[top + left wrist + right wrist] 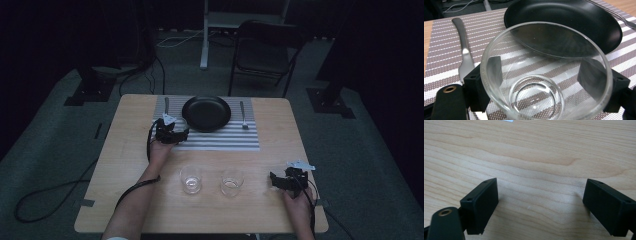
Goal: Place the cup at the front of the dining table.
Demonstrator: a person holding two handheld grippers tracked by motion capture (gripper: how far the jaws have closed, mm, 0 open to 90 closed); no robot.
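My left gripper (546, 82) fingers hold a glass tumbler (544, 75) just beside the black plate (574, 22), knife-side; right fingers (481, 205) stand wide, empty.

High view: fixed overhead camera, looking forward and down across the whole table (125, 200). Left gripper view: close, low over the striped placemat (444, 37), facing the black plate (574, 20); the high view shares both. Right gripper view: very close, angled down onto bare table wood.
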